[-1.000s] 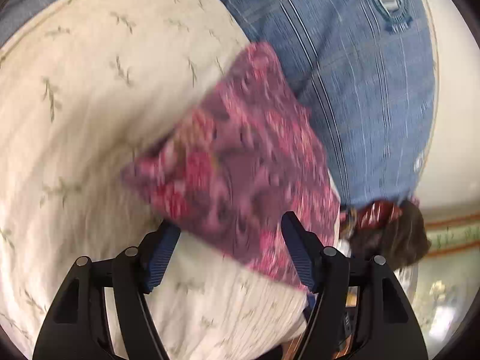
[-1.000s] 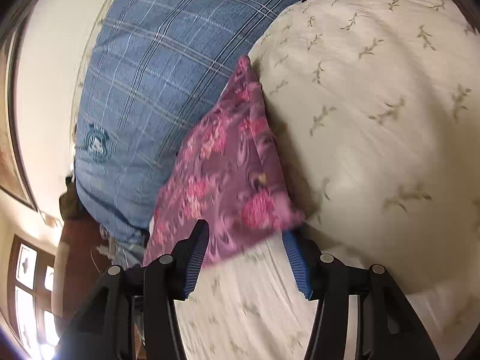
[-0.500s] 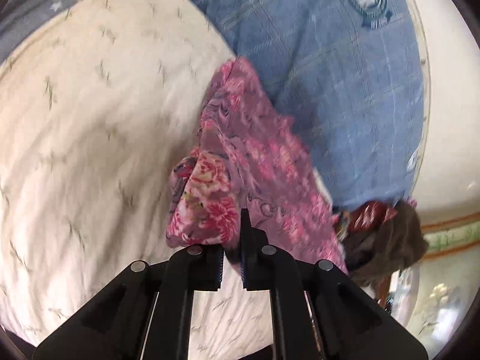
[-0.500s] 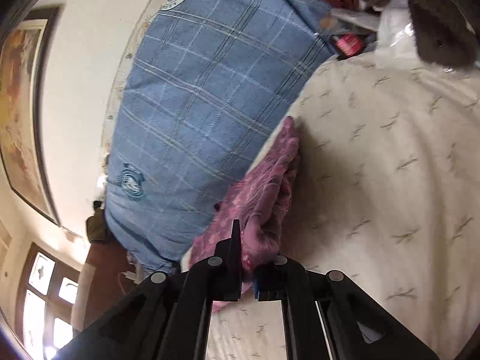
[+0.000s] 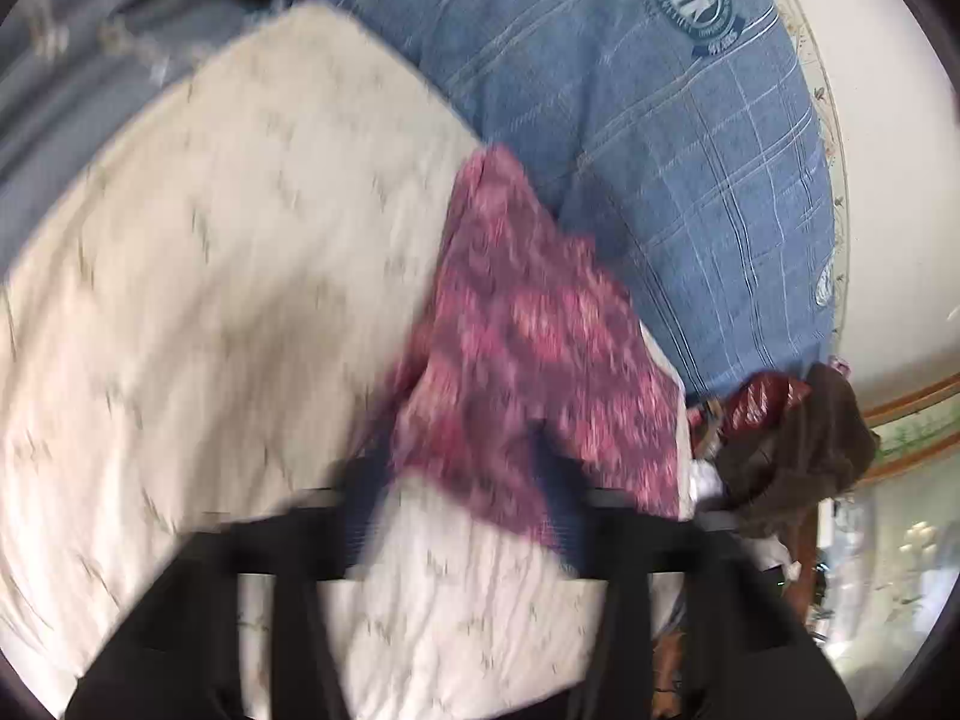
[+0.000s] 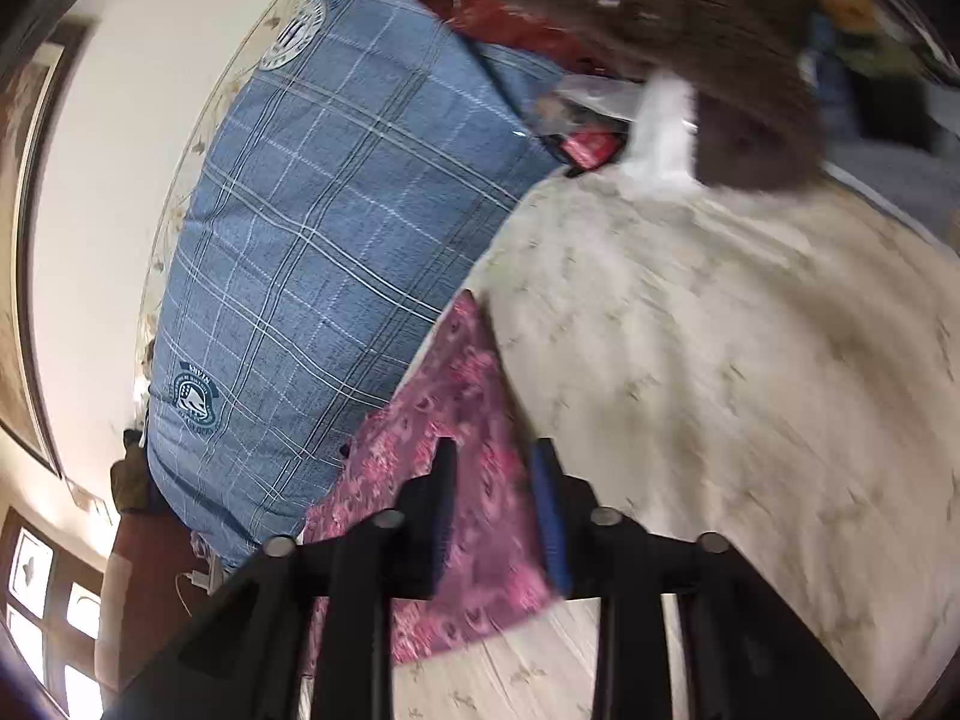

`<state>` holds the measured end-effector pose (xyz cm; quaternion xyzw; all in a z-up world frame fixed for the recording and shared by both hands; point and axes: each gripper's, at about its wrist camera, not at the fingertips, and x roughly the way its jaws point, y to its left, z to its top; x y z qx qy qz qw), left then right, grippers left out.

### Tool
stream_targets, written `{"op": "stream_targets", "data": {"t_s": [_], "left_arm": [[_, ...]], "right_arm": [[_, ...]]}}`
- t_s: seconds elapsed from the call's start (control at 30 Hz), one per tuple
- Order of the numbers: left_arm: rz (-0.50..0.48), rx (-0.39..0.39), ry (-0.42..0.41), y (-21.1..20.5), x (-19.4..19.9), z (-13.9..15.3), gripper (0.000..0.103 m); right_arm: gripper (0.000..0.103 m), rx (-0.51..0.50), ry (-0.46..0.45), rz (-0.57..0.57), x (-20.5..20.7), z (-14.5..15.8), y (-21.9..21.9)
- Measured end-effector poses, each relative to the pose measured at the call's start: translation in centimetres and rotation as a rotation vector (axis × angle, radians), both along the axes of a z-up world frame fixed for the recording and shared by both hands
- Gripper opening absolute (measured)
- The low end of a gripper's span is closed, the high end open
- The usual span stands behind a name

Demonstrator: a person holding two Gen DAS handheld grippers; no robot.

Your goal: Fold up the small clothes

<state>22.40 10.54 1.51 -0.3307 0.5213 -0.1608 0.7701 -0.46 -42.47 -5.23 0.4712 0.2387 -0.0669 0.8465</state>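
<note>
A small purple cloth with pink flowers (image 5: 528, 360) lies on the cream leaf-print bedsheet (image 5: 210, 300), against a blue plaid pillow. My left gripper (image 5: 459, 498) hovers just above the cloth's near edge. Its jaws are opening, and its blue pads (image 5: 360, 510) stand apart without pressing the fabric. In the right wrist view the same cloth (image 6: 456, 396) runs from the pillow toward the camera. My right gripper (image 6: 495, 480) is over its near part with jaws opening. The cloth shows in the gap between them, loose from the pads. Both views are motion-blurred.
The big blue plaid pillow (image 6: 336, 276) leans on the white wall behind the cloth. A brown fuzzy thing (image 5: 804, 444) and a red packet (image 5: 762, 402) sit at the bed's end. Grey bedding (image 5: 78, 78) lies beyond the cream sheet. A window (image 6: 36, 618) is at lower left.
Half a second ago both grippers were shut on bunched cloth edges. Now both have opened and risen, and the cloth lies flatter on the sheet.
</note>
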Motion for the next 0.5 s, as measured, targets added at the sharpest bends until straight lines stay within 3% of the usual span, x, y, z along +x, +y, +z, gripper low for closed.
{"op": "stream_targets", "data": {"t_s": [0.1, 0.27, 0.5], "left_arm": [[-0.022, 0.028, -0.001, -1.1, 3.7, 0.2, 0.067], [-0.018, 0.129, 0.08, -4.0, 11.9, -1.3, 0.067], [-0.044, 0.121, 0.168, -7.0, 18.4, -5.5, 0.068]], "right_arm": [[0.034, -0.048, 0.043, 0.052, 4.7, 0.8, 0.0], [0.036, -0.136, 0.153, 0.062, 13.4, 0.1, -0.3], [0.042, -0.112, 0.229, 0.022, 19.0, -3.0, -1.5]]}}
